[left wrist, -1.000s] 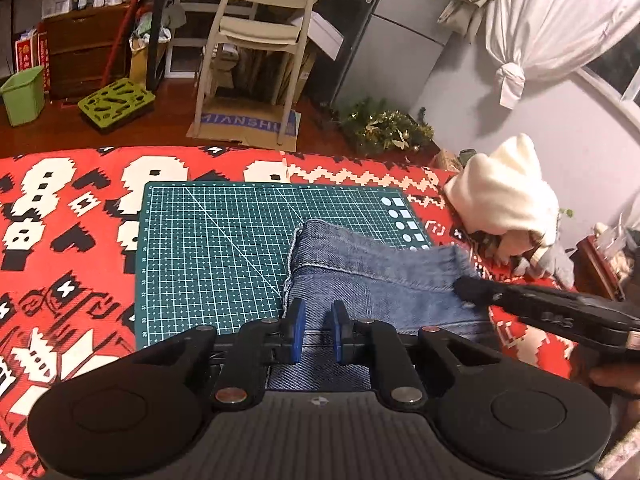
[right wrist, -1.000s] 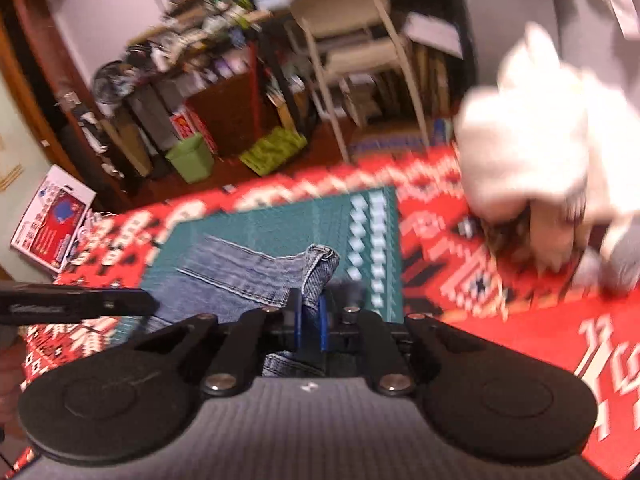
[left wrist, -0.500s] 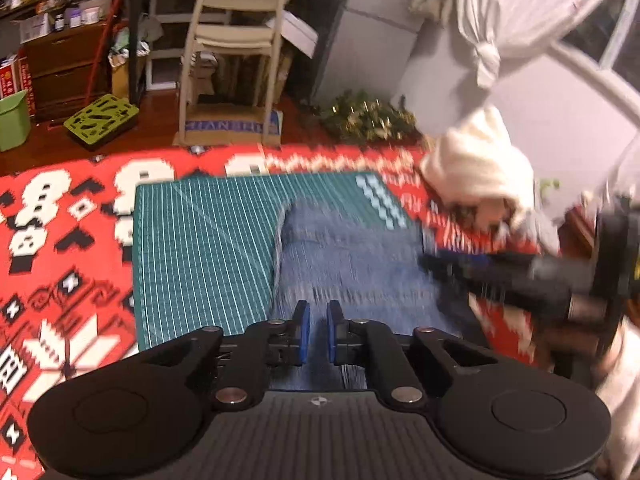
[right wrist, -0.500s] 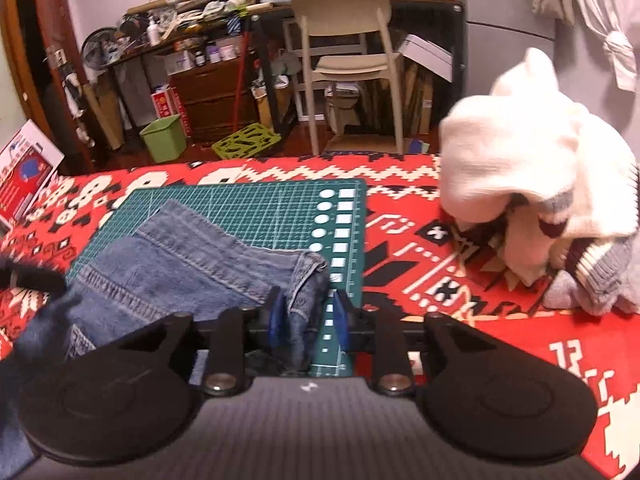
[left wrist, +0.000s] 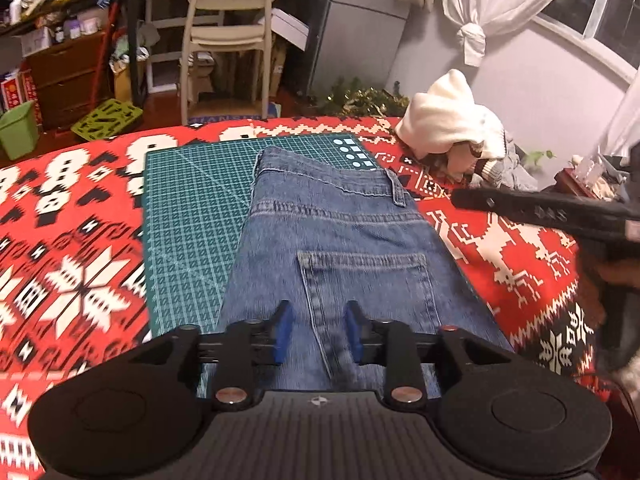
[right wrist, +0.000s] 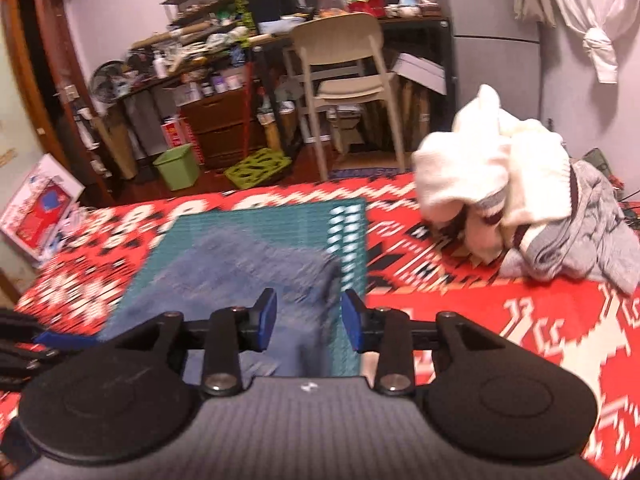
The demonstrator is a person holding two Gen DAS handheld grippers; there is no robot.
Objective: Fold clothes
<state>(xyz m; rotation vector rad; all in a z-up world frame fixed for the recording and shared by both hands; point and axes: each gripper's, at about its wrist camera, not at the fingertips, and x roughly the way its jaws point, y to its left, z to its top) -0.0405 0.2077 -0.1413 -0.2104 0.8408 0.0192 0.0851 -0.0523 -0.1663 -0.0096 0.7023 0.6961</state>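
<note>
We take the cutting mat (left wrist: 192, 216) as our landmark: green, gridded, lying on the red, white and black patterned blanket (left wrist: 80, 248).

Left wrist view, left to right: blanket left of the mat, a bare strip of mat, then the jeans (left wrist: 340, 232). We see them folded lengthwise, blue denim, covering the mat's right half and running off its near edge toward the camera. The waistband lies at the mat's far end and a back pocket faces up, nearer to us. The left gripper (left wrist: 318, 332) sits over the near part of the jeans, its blue-padded fingers (left wrist: 283, 332) spread, with denim showing in the gap and nothing pinched. Right of the mat there is more blanket. At the mat's far right corner we note a heap of clothes (left wrist: 444, 136) with a cream knit on top. The other gripper's black body crosses the right side above the blanket.

Right wrist view, left to right: blanket and mat are motion-blurred. The jeans (right wrist: 256, 264) lie on the mat, and the mat's right strip with white marks stays uncovered. The right gripper (right wrist: 308, 322) has its fingers (right wrist: 267, 320) spread over the near right edge of the jeans, and blur hides any contact. Right of the mat, the clothes heap (right wrist: 504, 184) shows cream over grey. Beyond the mat stands a beige chair (right wrist: 344, 68).
</note>
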